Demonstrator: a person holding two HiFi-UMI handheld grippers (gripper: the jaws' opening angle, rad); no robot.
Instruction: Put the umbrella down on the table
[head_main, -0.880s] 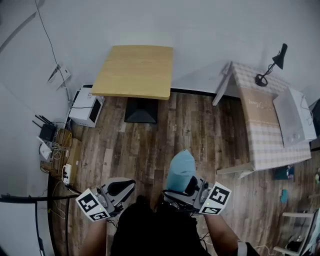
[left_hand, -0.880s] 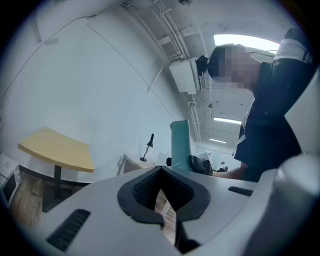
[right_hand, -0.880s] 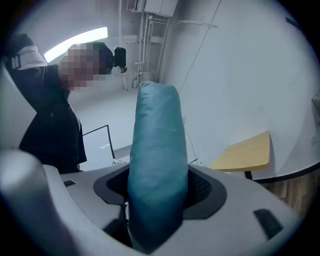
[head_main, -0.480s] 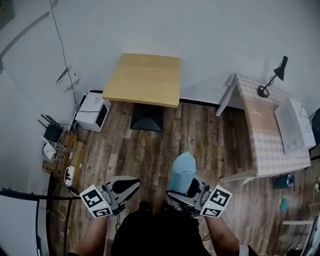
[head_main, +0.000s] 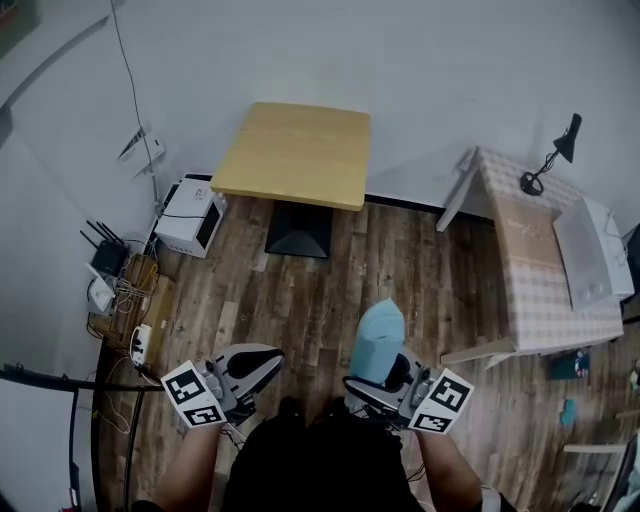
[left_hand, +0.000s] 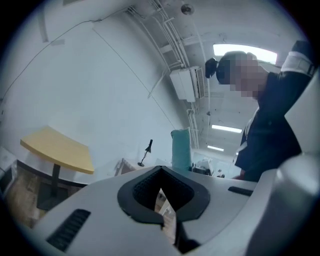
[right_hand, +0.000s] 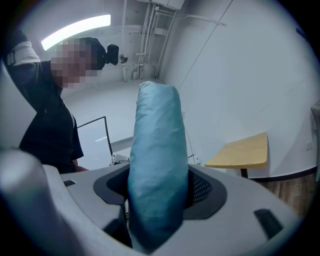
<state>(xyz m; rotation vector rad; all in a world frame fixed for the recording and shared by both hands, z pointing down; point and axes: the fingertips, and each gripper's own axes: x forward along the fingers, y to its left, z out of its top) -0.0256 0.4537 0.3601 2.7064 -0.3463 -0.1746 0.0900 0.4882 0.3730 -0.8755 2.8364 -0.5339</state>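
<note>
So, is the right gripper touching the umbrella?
Touching. The right gripper view shows the right gripper closed on the umbrella, its fingers pressed against both sides.

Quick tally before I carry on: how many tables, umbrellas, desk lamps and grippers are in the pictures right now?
Tables: 2, the wooden-top table and the checked-cloth table
Umbrellas: 1, the teal umbrella, gripped by the right gripper
Desk lamps: 1, the black lamp
Grippers: 2, counting the left gripper
Total: 6

Black desk lamp (head_main: 531, 184) on checked tabletop (head_main: 528, 312); white appliance (head_main: 186, 216), perhaps a microwave, on floor (head_main: 330, 300).
</note>
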